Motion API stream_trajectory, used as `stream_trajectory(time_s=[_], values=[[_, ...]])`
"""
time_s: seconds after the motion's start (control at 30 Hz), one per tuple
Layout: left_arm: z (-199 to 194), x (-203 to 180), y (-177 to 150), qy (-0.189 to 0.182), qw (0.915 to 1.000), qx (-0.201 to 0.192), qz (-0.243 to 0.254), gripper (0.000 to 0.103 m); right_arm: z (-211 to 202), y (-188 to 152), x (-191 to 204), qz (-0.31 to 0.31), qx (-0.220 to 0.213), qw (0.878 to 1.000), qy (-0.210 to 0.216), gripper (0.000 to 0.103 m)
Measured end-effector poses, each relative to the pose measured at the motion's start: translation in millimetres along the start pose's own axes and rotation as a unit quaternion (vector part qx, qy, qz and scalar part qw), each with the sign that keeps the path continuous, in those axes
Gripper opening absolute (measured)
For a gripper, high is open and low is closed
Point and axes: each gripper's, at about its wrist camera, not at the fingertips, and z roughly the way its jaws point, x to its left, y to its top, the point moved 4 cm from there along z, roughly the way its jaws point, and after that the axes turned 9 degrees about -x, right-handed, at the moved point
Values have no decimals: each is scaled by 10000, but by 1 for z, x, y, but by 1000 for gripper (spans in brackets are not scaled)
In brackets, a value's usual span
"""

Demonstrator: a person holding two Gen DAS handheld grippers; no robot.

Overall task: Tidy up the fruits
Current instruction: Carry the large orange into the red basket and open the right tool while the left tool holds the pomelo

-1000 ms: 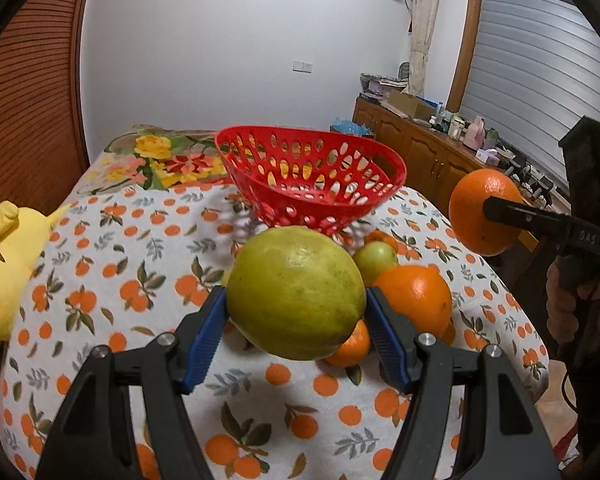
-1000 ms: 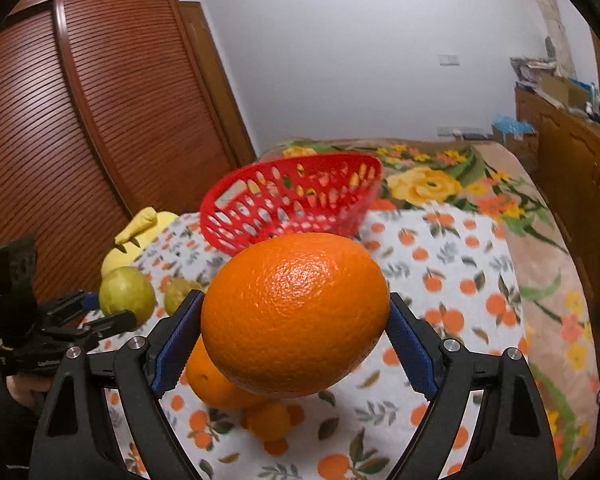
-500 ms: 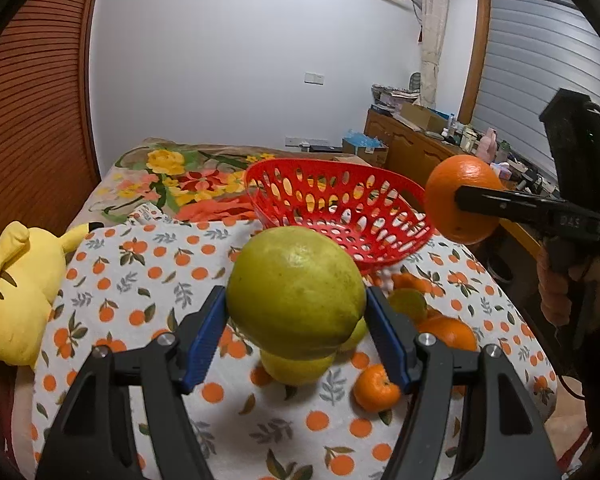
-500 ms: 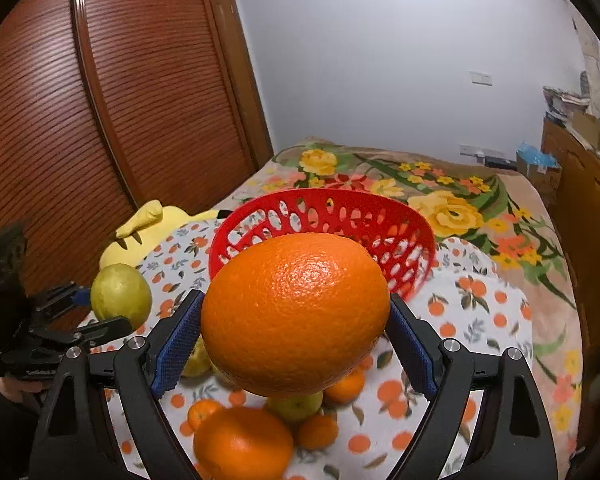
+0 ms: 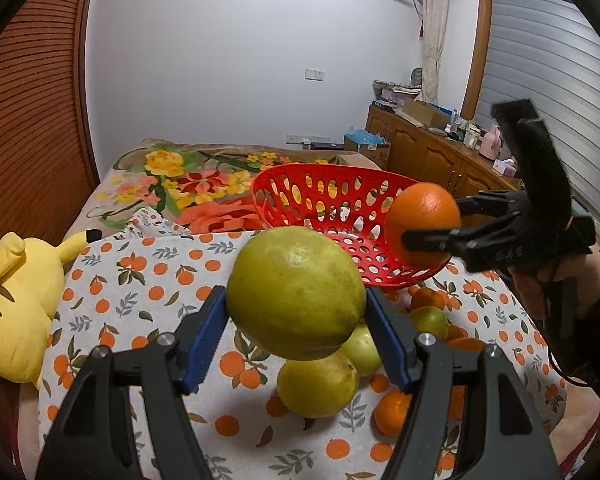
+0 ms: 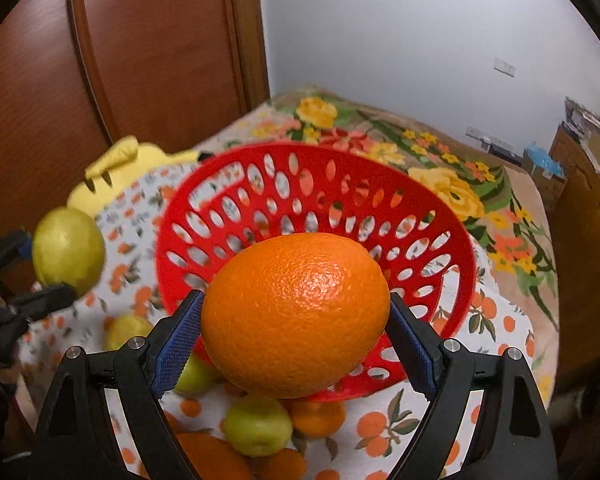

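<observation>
Left gripper [image 5: 296, 316] pinching a large yellow-green citrus [image 5: 296, 292] between blue pads [image 5: 206, 336], fruit lifted clear of the cloth. Right gripper [image 6: 296, 320] clamped on a big orange [image 6: 296, 314], blue pads tight on both flanks.

Ahead of the left gripper: red perforated basket [image 5: 300, 184], sitting on the orange-print cloth [image 5: 140, 280], nothing visible inside. Ahead and right of the left gripper: the right gripper's orange held in front of the basket's right rim, black fingers across it, a hand [image 5: 548, 284] on the grip further right. Directly below and just past the held citrus: loose pile on the cloth: yellow lemon-like fruit [image 5: 318, 384], green fruit [image 5: 362, 346] touching it, second green fruit [image 5: 430, 320] behind, small tangerine [image 5: 392, 414] at the right fingertip, more orange fruit partly hidden behind the right finger. Pile sits between the left gripper and the basket. Left of the left gripper: yellow plush toy [image 5: 16, 304] at the cloth's edge. Beyond the basket: floral blanket [image 5: 188, 184], white wall, wooden cabinet with clutter far right.

From the right gripper: held orange over the basket's near rim, basket interior straight ahead, upright. Below the fingers: green fruit and small oranges, blurred. Left of the right gripper: the other gripper with its yellow-green citrus, plush toy behind it, wooden door beyond.
</observation>
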Motion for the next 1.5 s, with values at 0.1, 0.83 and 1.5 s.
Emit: stream_trajectory(time_s=[0.1,0.83,1.5], values=[[4,2,1,-24,10000,16,2,69,13,-4,1,-156,256,9995,-35,90],[16,11,6,-54,10000,13,-36,69,58,-5,7,-589,1203,9910,-48,90],[25,8,12,-86,10000,27,-12,69,46,5,-5,-332,829,9960,61,91]])
